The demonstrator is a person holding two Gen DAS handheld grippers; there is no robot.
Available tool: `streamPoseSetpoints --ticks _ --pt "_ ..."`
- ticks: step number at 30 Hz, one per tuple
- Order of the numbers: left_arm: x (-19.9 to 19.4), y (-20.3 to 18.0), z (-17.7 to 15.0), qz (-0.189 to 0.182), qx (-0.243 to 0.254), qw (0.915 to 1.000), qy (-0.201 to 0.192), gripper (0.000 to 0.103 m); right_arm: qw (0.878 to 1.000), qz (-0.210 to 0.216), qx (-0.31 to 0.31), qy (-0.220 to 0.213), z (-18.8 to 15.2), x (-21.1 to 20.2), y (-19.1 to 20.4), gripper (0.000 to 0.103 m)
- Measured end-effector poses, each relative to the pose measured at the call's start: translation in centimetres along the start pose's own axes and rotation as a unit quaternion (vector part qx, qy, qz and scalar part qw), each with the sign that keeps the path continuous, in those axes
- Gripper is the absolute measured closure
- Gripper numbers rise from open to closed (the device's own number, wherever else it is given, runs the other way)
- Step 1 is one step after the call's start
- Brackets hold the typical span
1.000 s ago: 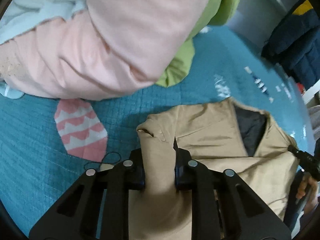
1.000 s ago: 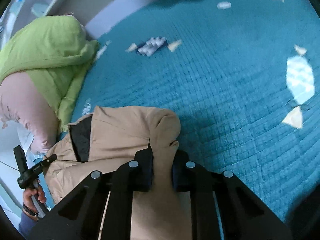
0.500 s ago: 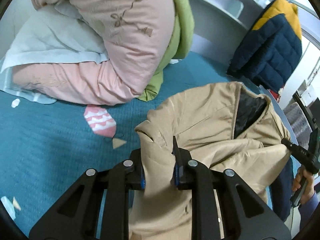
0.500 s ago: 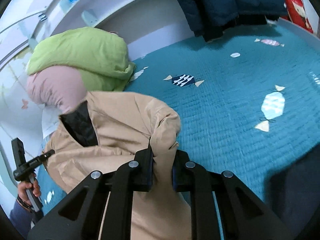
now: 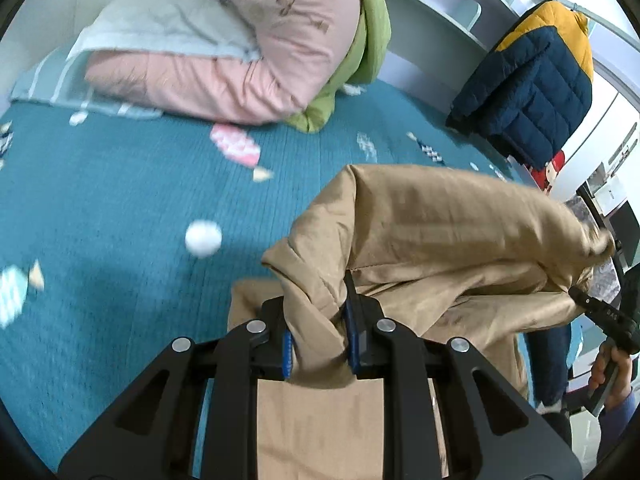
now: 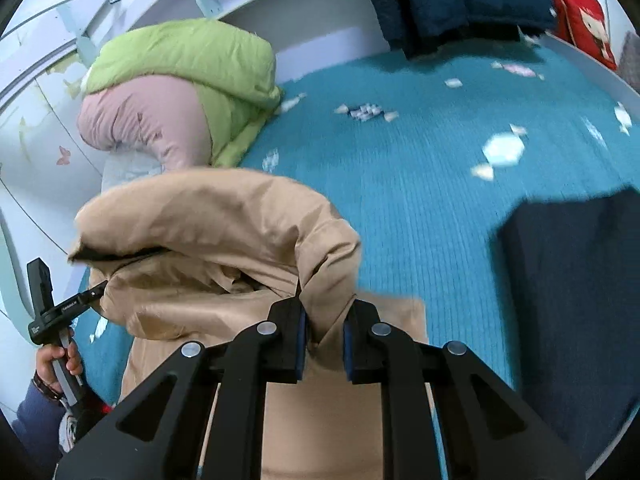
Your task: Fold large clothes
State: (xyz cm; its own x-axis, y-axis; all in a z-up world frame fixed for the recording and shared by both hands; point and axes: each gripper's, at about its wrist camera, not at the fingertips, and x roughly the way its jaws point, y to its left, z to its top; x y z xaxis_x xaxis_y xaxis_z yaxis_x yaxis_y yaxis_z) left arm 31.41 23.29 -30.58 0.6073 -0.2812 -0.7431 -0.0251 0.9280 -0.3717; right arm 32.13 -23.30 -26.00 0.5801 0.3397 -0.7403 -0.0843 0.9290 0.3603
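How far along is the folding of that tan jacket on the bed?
Early to midway, by the look of it. Done: each gripper has a grip on the tan jacket. In hand: the left gripper and right gripper each pinch a bunch of its fabric, the top part held up over the teal bedspread. Left: laying it down and finishing the folds; it is bunched, not a neat stack.

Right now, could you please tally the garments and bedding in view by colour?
Tan: 1, jacket
Navy and yellow: 1, puffer
Pink: 1, quilt
Green: 1, quilt
Teal: 1, bedspread
Dark navy: 1, cloth
Total: 6
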Motion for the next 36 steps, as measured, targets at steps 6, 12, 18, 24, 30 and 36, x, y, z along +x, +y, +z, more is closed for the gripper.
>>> streamPoseSetpoints --ticks 6,12,18,24,30,36 --pt "-1.3 0.4 -5.5 0.004 -0.011 0.9998 0.018 0.085 0.998 -0.020 0.026 0.051 -5.1 -0.9 0.0 0.090" --pt "-2.5 1.6 -10.0 0.010 -0.028 0.9991 0.030 0.084 0.993 -0.036 0.063 0.094 -9.5 -1.0 -1.1 0.090" --pt "-2.8 1.6 -12.7 0.032 -0.006 0.9980 0.054 0.081 0.985 -0.059 0.058 0.152 -12.4 -0.5 -1.2 0.084" --pt "-5.1 0.5 -12.4 0.058 0.037 0.9951 0.071 0.056 0.983 -0.068 0.031 0.167 -12.6 -2.9 -0.6 0.070" --pt "-9.1 -0.6 -11.3 0.107 0.038 0.9918 0.059 0.047 0.988 -0.075 0.013 0.136 -11.9 -7.7 0.1 0.060" --pt "-12.9 -5.8 -9.6 0.104 0.076 0.9914 -0.023 0.040 0.995 -0.031 0.001 0.099 -9.8 -7.8 3.7 0.060"
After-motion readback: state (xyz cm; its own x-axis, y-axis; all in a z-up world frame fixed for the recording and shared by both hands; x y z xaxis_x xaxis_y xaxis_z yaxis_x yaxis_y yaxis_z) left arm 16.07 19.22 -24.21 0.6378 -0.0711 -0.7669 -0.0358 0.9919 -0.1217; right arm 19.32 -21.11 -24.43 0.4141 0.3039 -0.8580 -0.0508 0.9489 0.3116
